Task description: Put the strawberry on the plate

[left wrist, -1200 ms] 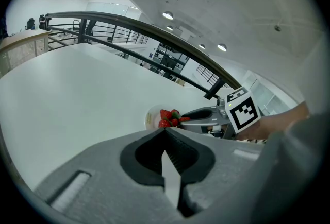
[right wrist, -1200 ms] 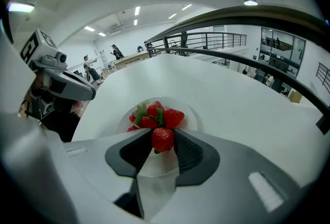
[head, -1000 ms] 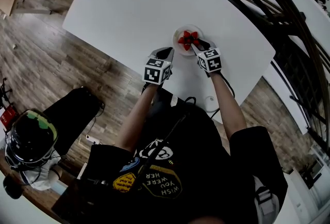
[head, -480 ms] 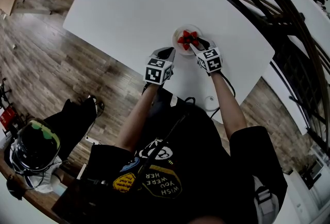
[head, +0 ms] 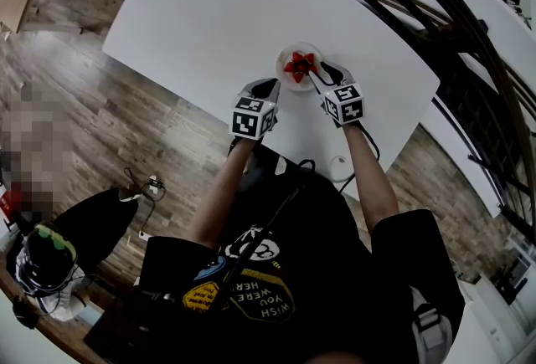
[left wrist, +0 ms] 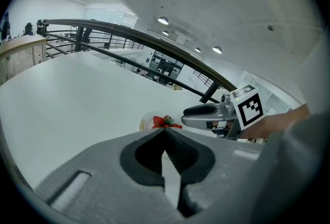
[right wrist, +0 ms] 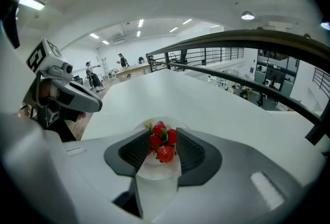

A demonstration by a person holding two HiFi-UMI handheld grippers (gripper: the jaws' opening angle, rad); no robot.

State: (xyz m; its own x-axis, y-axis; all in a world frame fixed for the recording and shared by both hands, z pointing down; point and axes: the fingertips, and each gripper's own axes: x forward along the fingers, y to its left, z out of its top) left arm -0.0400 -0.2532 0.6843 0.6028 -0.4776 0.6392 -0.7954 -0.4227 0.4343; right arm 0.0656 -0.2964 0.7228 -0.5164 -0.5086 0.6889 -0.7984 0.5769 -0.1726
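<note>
A small white plate sits on the white table with several red strawberries heaped on it. My right gripper stands at the plate's near right edge. In the right gripper view its jaws are open, with the strawberries on the plate lying loose between them, no pad pressing. My left gripper hovers just left of the plate, shut and empty. From there I see the strawberries, the plate and the right gripper.
A dark railing runs along the table's far side, with more white tables beyond it. Wooden floor lies to the left, where a bag and a helmet rest. A cable hangs off the table's near edge.
The right gripper's jaws have spread apart around the strawberries on the plate. The left gripper has stayed where it was. On the floor at left, things have shifted.
</note>
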